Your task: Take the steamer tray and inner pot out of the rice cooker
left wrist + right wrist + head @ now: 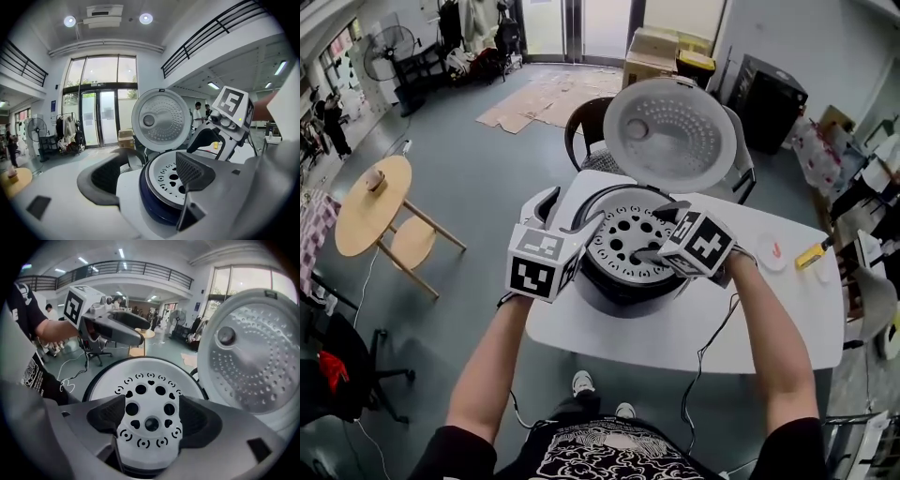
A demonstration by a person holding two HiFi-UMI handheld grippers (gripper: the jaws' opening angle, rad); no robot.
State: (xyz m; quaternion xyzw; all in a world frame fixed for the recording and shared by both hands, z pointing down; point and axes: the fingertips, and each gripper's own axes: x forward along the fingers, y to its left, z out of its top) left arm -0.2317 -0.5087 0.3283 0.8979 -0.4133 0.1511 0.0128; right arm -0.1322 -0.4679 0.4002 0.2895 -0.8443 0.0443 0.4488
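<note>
Round wooden table (358, 217), floor fan (382, 52), flattened cardboard (546, 96), possibly a yellow cutter (812, 254).

From our head we look steeply down on the rice cooker (623, 292); both gripper views crowd its rim, from nine and three o'clock, sharing the steamer tray (619, 234).

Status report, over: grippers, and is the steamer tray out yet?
Left gripper open, astride the rice cooker rim. Right gripper open over the steamer tray. Tray not yet out; lid up, nothing blocking.

White table (675, 328), open rice cooker (626, 287) on it, small dish (772, 251), yellow object (811, 255) at right edge
</note>
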